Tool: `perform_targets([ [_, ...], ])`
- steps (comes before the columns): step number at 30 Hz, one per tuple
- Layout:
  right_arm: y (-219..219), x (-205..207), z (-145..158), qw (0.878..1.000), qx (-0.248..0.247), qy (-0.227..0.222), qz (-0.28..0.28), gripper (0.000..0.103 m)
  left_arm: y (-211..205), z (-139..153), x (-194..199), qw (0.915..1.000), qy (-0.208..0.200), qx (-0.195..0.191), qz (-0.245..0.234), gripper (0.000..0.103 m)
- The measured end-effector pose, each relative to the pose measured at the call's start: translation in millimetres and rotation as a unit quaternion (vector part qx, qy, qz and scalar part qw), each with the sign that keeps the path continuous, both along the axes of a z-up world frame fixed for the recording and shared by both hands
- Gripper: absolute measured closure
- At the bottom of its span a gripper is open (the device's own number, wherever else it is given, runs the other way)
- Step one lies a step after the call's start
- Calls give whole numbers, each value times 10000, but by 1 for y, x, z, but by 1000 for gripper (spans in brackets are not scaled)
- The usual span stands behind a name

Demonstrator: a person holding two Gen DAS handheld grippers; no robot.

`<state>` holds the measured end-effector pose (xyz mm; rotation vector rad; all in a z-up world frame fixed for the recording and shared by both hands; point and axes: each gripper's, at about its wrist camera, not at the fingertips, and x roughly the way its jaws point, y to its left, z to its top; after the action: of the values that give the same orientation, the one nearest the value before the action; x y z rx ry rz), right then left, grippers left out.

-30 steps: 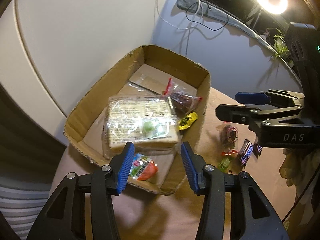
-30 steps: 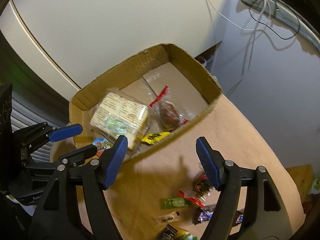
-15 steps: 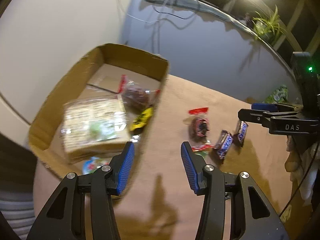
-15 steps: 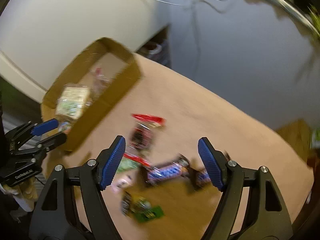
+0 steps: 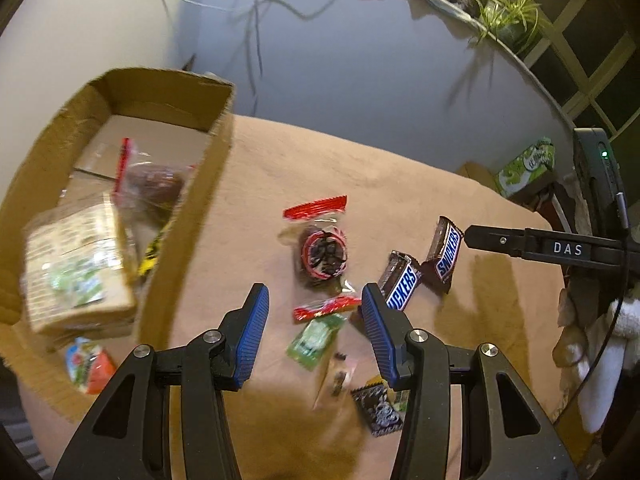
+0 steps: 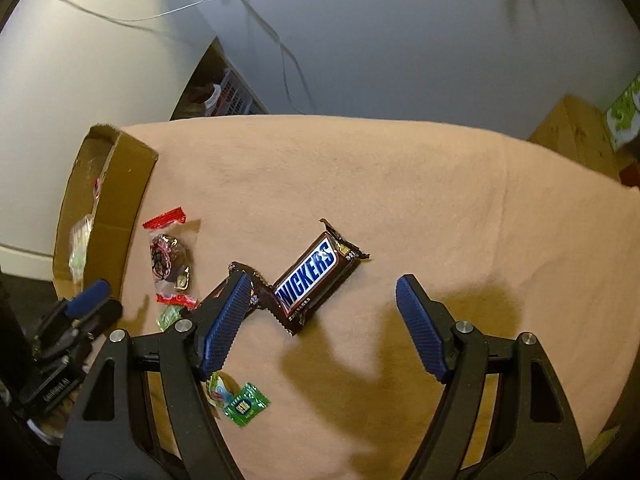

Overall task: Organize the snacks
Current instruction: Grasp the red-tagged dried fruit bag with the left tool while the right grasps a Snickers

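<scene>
Both grippers are swinging away from the cardboard box and out over the loose snacks, so a fresh pick is looking likely. Nearest the lens, the right gripper (image 6: 316, 312) is hanging with its fingers (image 6: 420, 328) spread wide and nothing between them; they have just been opening a touch further. It is now hovering right over a Snickers bar (image 6: 316, 276), a second ago it was still looking down into the box. A second Snickers bar (image 5: 400, 284) is lying partly hidden behind the left-hand finger of that gripper.

The left gripper (image 5: 312, 312) is holding its fingers (image 5: 252, 328) parted at a middling gap, empty, above a green candy packet (image 5: 316, 336) and a red-ended wrapper (image 5: 326, 306). Just beyond is sitting a clear bag with a red header (image 5: 320, 248), holding something dark. A black-patterned sachet (image 5: 378, 406) is lying close under the camera.

All of this is resting on the beige-covered desk (image 6: 400, 184).

Further off to the left, the cardboard box (image 5: 216, 148) is already carrying a cracker pack (image 5: 76, 268), a red-topped clear bag (image 5: 148, 184), a yellow wrapper (image 5: 150, 256) and a red-and-green packet (image 5: 86, 364) at its near end. I am judging the job roughly half done: several snacks boxed, several still out.
</scene>
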<state>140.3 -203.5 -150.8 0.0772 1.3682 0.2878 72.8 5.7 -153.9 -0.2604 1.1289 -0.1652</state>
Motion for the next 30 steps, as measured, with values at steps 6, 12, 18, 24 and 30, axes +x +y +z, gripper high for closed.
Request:
perform_targets([
  [6,7,4,-14,9994,229,174,-171,25,-5,-13,17,9996,236,-92,84,56],
  [12,10,10,-32,9982,252,417,-362,34,-11,-28,29,9989,442,-66,155,56],
  [18,19,8,-45,9980,88,536,-333,45,-16,-37,35,9984,520,-5,209,56],
  [24,25,9,-44,9990,-130,406,-167,58,-21,-38,38,9987,460,97,211,70],
  [30,18,9,-42,9992,-54,385,-77,70,-23,-37,39,9990,366,192,171,71],
])
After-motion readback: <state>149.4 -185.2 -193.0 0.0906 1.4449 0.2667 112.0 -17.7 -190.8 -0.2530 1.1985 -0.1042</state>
